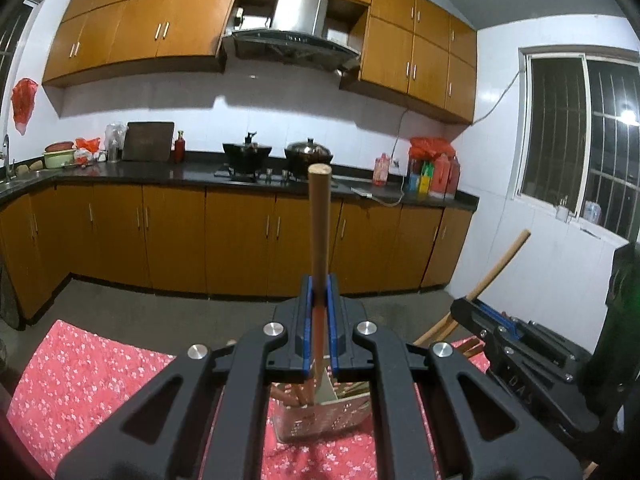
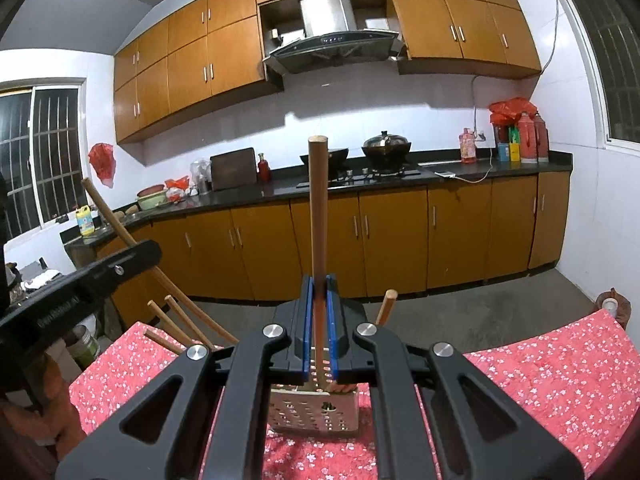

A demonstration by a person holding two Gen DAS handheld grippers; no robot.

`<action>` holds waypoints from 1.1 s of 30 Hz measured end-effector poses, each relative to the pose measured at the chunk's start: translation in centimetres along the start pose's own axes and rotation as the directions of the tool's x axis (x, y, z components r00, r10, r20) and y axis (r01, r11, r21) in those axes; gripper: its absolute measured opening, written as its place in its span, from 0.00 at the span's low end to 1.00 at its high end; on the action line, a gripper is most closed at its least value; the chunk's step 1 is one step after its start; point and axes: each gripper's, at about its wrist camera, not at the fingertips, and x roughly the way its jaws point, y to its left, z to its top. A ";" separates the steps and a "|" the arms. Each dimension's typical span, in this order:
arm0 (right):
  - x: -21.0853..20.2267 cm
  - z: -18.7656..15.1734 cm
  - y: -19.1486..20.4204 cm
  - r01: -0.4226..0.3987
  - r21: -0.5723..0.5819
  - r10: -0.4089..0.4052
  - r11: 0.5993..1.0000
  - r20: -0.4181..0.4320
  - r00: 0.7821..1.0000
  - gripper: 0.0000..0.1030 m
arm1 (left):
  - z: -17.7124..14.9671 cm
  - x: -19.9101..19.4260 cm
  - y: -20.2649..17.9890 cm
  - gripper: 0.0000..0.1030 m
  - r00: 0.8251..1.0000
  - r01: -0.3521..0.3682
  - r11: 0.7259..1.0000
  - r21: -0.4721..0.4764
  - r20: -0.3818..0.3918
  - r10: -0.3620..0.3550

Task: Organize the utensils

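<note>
Both grippers, left gripper (image 1: pixel 319 280) and right gripper (image 2: pixel 319 280), each clamp 1 upright wooden stick (image 1: pixel 319 220) over the metal holder (image 2: pixel 312 410); more sticks (image 2: pixel 176 320) lean left, crowding it on the red cloth (image 2: pixel 560 380).

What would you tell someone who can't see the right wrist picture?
The right gripper is shut on an upright wooden chopstick above a perforated metal holder on a red flowered tablecloth. Behind are orange kitchen cabinets.

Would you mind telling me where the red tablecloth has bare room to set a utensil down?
The tablecloth lies bare right of the perforated holder, out to the table's edge. It is crowded at the holder, where wooden handles lean out beside the left gripper.
</note>
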 end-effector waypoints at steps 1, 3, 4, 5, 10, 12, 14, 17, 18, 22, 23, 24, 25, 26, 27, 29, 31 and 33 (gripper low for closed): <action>0.2 0.0 -0.1 -0.004 0.001 0.004 1.000 -0.012 1.000 0.07 | -0.1 0.2 0.0 0.08 1.000 -0.001 1.000 0.001 -0.008 0.001; 0.4 0.0 0.0 -0.003 0.006 0.004 1.000 -0.028 1.000 0.08 | -0.5 0.7 0.0 0.08 1.000 -0.005 1.000 -0.006 -0.025 0.005; 0.4 0.0 0.0 -0.004 0.006 0.004 1.000 -0.030 1.000 0.08 | -0.6 0.8 0.3 0.09 1.000 -0.006 1.000 -0.010 -0.027 0.006; 0.2 0.0 0.0 -0.005 0.007 0.005 1.000 -0.028 1.000 0.09 | -0.7 0.8 0.6 0.10 1.000 -0.005 1.000 -0.016 -0.028 0.005; -1.5 0.3 -0.3 -0.004 0.019 0.004 1.000 0.020 1.000 0.33 | -0.5 -0.5 1.1 0.19 1.000 0.005 0.999 -0.035 -0.007 -0.005; -2.8 0.6 -0.5 -0.011 0.029 0.009 1.000 0.044 0.999 0.33 | -0.4 -1.6 1.4 0.21 1.000 0.016 0.999 -0.046 0.011 -0.015; -3.8 0.6 -0.7 -0.010 0.031 0.008 0.999 0.060 0.998 0.34 | -0.2 -3.2 1.7 0.25 0.999 0.026 0.998 -0.059 0.035 -0.024; -5.6 0.0 -1.0 0.003 0.026 -0.005 1.000 0.082 0.997 0.47 | -0.6 -5.9 2.6 0.34 0.998 0.022 0.997 -0.068 0.063 -0.018; -6.1 -0.3 -1.0 0.009 0.021 -0.011 1.000 0.086 0.996 0.51 | -0.8 -6.4 2.7 0.37 0.998 0.020 0.998 -0.068 0.064 -0.015; -8.1 -2.2 -0.8 0.040 0.000 -0.039 0.999 0.093 0.995 0.71 | -3.0 -9.0 3.8 0.50 0.998 -0.015 0.998 -0.058 0.056 0.018; -8.6 -2.9 -0.6 0.053 -0.007 -0.052 0.999 0.095 0.994 0.74 | -3.7 -9.6 4.0 0.57 0.998 -0.029 0.998 -0.053 0.052 0.031; -9.1 -3.6 -0.4 0.065 -0.016 -0.063 0.998 0.098 0.993 0.83 | -4.5 -10.2 4.2 0.65 0.998 -0.044 0.998 -0.047 0.049 0.046; -9.4 -3.9 -0.2 0.073 -0.024 -0.070 0.997 0.102 0.992 0.92 | -5.2 -10.8 4.4 0.69 0.997 -0.065 0.997 -0.040 0.044 0.067; -9.9 -4.5 0.1 0.089 -0.037 -0.084 0.995 0.111 0.990 0.95 | -6.1 -11.4 4.6 0.77 0.995 -0.088 0.996 -0.033 0.039 0.089; -10.3 -4.9 0.4 0.107 -0.048 -0.101 0.993 0.120 0.988 0.97 | -6.9 -11.9 4.8 0.83 0.994 -0.105 0.994 -0.027 0.037 0.106; -11.1 -6.0 1.2 0.139 -0.068 -0.129 0.988 0.129 0.983 0.98 | -8.4 -12.9 4.9 0.90 0.990 -0.134 0.991 -0.020 0.031 0.134; -11.6 -6.9 1.7 0.156 -0.073 -0.146 0.985 0.123 0.982 0.98 | -9.8 -13.9 5.0 0.94 0.988 -0.154 0.988 -0.023 0.026 0.154; -12.0 -7.8 2.0 0.163 -0.069 -0.155 0.984 0.111 0.982 0.98 | -10.8 -14.8 5.0 0.96 0.985 -0.168 0.985 -0.031 0.031 0.169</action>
